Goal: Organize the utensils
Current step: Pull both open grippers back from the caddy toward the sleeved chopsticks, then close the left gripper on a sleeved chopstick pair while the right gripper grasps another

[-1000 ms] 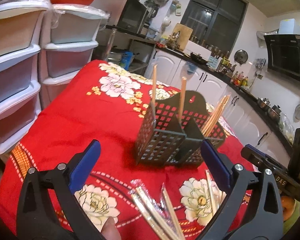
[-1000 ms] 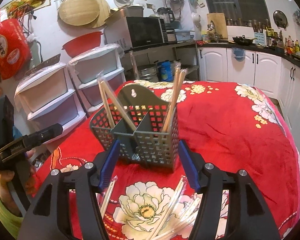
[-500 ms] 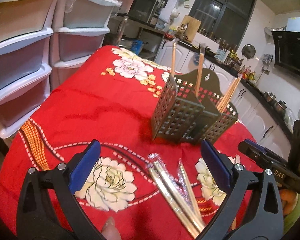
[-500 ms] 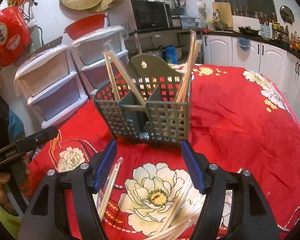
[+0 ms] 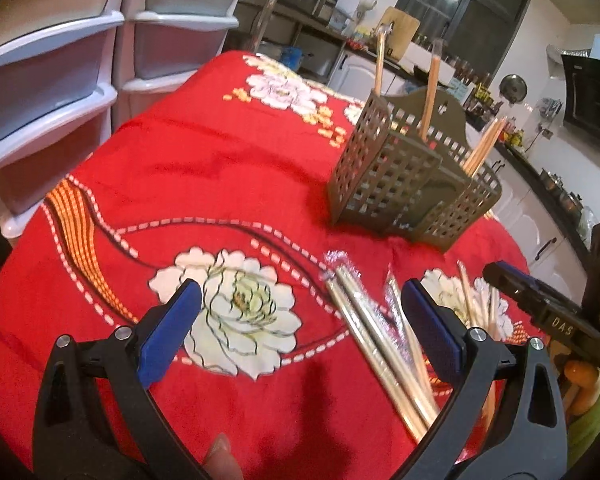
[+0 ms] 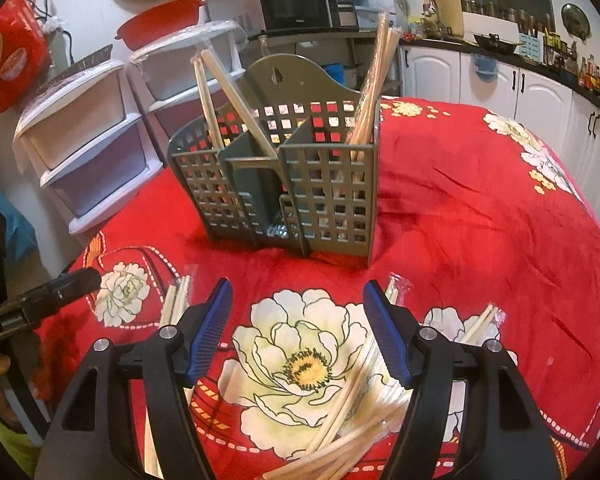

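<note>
A grey-green lattice utensil caddy point(image 6: 288, 184) stands upright on the red floral cloth, wrapped chopsticks point(image 6: 374, 80) leaning in its side compartments; more wrapped chopstick pairs point(image 5: 380, 344) lie scattered flat on the cloth just in front of it

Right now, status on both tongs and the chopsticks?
Left tongs open, empty. Right tongs open, empty. Loose chopsticks on cloth; some already in holder. Nothing blocking.

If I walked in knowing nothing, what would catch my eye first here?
Probably the bright red flowered tablecloth covering the whole table. On it stands a grey slotted utensil holder with chopsticks poking out, and more wrapped chopsticks lie scattered in front, near the open right gripper.
</note>
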Tool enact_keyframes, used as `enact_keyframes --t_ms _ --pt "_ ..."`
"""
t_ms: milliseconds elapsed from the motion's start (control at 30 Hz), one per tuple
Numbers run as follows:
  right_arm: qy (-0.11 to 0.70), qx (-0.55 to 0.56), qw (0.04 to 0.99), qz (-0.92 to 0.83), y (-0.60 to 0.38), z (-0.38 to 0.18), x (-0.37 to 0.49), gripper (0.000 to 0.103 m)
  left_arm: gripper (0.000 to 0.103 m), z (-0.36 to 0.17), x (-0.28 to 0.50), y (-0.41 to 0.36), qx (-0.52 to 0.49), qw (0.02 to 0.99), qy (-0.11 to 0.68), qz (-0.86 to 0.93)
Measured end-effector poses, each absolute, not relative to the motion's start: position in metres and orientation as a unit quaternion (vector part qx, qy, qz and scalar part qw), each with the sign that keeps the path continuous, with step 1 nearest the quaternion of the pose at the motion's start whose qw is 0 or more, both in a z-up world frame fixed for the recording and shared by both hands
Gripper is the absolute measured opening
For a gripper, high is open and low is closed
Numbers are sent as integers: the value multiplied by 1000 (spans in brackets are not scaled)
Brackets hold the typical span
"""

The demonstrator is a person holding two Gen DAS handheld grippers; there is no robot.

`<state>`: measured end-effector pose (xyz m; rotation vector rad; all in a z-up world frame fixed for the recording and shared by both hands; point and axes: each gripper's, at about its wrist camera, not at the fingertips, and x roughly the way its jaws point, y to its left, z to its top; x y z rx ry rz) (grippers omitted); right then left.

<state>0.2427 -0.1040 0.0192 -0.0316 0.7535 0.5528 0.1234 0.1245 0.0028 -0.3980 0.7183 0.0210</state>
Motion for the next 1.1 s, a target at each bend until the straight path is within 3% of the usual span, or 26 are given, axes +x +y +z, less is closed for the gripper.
enact_keyframes --t_ms 567,633,700,833,933,1033,1100 --pt "397 -26 885 242 -116 2 253 65 89 -23 123 119 -218 895 389 -15" --pt "400 -28 884 240 -117 -1 253 65 79 -28 125 116 -218 892 395 -17" --pt "401 -25 883 243 -119 -1 253 65 76 -29 127 115 -215 893 395 -16" --pt "400 -16 884 242 -124 -1 255 65 55 -30 134 113 -214 890 403 -15" --pt "401 -11 883 242 -127 -1 259 65 47 -29 141 111 -210 888 408 -17" --pt "405 -9 882 242 -129 -2 263 65 30 -30 148 106 -205 885 417 -26" --pt "406 -12 881 242 -129 -1 264 65 30 -31 150 101 -194 886 421 -25"
